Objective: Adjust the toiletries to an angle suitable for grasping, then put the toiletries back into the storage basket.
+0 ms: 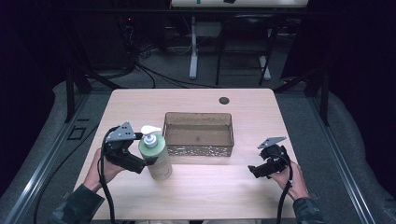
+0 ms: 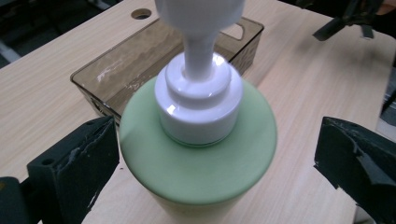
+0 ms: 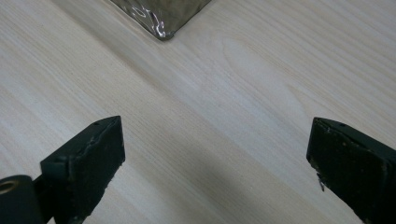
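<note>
Your left gripper [image 2: 210, 172] brackets the green pump bottle [image 1: 156, 156] (jaws wide, one touching); your right gripper [image 1: 256, 171] gapes empty, near the tray [image 1: 198, 150].

So the left gripper [image 1: 140, 161] sits at the near left of the light wood table [image 1: 201, 196], held in the person's left hand [image 1: 100, 170], with a green pump bottle [image 1: 156, 158] standing upright right at its tip, white pump on top. From up here I can't tell if the jaws actually touch it. Just beyond and to the right of that gripper is a brown see-through bin [image 1: 198, 134], nothing in it. The right gripper [image 1: 254, 171] hovers well off to the bin's near right, held in the right hand [image 1: 292, 179], pointing left, with nothing between its jaws. Cables trail back from both.
</note>
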`<action>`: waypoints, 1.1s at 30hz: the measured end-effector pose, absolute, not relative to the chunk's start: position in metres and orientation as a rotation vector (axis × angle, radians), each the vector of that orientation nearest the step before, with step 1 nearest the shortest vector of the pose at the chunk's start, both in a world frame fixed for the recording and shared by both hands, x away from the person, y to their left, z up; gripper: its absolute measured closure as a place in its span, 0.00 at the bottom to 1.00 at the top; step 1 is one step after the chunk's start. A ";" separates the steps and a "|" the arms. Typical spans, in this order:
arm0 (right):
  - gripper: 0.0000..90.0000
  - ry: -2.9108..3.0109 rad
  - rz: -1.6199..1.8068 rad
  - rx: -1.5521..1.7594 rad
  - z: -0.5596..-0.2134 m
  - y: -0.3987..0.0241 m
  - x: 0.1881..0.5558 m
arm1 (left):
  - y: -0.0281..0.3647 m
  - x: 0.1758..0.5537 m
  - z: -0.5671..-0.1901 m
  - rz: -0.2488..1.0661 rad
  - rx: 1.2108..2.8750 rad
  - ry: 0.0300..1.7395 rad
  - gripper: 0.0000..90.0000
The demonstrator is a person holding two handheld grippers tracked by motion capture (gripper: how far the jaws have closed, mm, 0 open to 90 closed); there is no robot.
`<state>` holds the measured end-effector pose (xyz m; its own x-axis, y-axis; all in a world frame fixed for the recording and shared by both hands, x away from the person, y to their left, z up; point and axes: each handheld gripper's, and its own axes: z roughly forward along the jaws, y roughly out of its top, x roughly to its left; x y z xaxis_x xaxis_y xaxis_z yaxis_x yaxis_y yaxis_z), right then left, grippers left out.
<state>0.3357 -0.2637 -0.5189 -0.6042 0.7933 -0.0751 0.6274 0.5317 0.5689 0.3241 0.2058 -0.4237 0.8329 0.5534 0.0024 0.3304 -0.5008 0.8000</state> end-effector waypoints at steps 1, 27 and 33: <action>0.04 2.452 0.714 1.176 -0.519 -0.264 0.336 | 0.207 0.325 -0.421 0.328 2.146 0.634 0.00; 0.05 2.459 0.704 1.119 -0.517 -0.265 0.336 | 0.192 0.345 -0.353 0.351 2.503 0.398 0.00; 0.05 2.456 0.696 1.112 -0.518 -0.265 0.335 | 0.183 0.357 -0.334 0.352 2.619 0.320 0.00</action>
<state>0.3350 -0.2649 -0.5176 -0.6280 0.7697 -0.1145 0.5951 0.5698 0.5667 0.3571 0.1826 -0.3341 0.9397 0.2845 0.1898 0.1624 -0.8597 0.4843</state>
